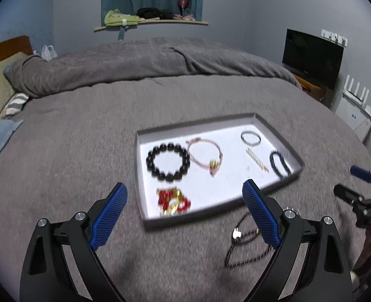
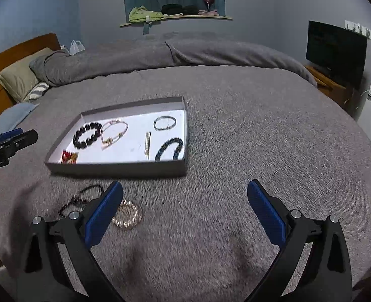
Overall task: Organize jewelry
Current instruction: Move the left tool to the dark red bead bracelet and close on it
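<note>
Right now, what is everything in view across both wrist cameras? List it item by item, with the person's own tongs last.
Tray: 1, grey with white floor, on the bed.
Bead bracelet: 1, black, tray's left side.
Cord bracelet: 1, pink with gold charm, beside the black beads.
Red-and-gold piece: 1, tray's near left corner.
Thin bangle: 1, dark, tray's far right corner.
Gold bar piece: 1, tray's right half.
Dark blue bracelet: 1, tray's near right corner.
Gold coil bangle: 1, on the blanket, outside the tray.
Dark cord necklace: 1, on the blanket, outside the tray.
Blanket: 1, grey.
Monitor: 1, black, right.
Left tongs: open, empty.
Right tongs: open, empty.
</note>
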{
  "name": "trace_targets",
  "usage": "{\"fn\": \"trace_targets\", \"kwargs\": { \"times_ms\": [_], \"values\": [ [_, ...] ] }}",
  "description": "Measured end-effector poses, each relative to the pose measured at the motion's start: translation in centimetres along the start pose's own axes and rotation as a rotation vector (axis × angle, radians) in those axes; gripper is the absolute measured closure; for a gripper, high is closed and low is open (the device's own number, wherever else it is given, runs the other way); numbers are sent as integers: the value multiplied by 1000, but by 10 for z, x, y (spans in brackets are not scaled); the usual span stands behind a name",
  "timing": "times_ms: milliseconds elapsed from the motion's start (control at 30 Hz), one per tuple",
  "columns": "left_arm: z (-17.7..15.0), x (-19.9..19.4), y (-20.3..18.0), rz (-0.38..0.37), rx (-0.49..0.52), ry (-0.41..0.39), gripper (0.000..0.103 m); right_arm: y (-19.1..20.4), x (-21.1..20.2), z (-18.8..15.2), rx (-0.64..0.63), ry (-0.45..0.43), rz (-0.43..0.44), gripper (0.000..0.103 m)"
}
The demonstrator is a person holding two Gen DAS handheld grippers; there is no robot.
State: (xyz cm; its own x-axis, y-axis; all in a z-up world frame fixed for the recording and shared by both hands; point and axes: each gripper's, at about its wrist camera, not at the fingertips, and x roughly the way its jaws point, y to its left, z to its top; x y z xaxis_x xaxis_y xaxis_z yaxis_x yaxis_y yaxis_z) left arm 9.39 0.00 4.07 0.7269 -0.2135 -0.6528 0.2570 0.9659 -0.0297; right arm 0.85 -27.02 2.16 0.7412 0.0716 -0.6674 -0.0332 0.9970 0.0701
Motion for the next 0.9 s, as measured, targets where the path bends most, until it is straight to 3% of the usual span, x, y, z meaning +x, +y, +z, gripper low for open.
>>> {"fn": "trace_targets", "kwargs": {
  "times_ms": [367, 800, 900],
  "values": [
    [-58, 11, -21, -21, 85, 112, 11, 8, 9, -32, -32, 64, 42, 5],
    [-75, 33, -40, -87, 132, 165, 13, 27, 25, -43, -69, 98, 123, 6],
    [-76, 37, -42, -104, 138, 178, 29, 28, 26, -43, -72, 99, 124, 6]
  ]
}}
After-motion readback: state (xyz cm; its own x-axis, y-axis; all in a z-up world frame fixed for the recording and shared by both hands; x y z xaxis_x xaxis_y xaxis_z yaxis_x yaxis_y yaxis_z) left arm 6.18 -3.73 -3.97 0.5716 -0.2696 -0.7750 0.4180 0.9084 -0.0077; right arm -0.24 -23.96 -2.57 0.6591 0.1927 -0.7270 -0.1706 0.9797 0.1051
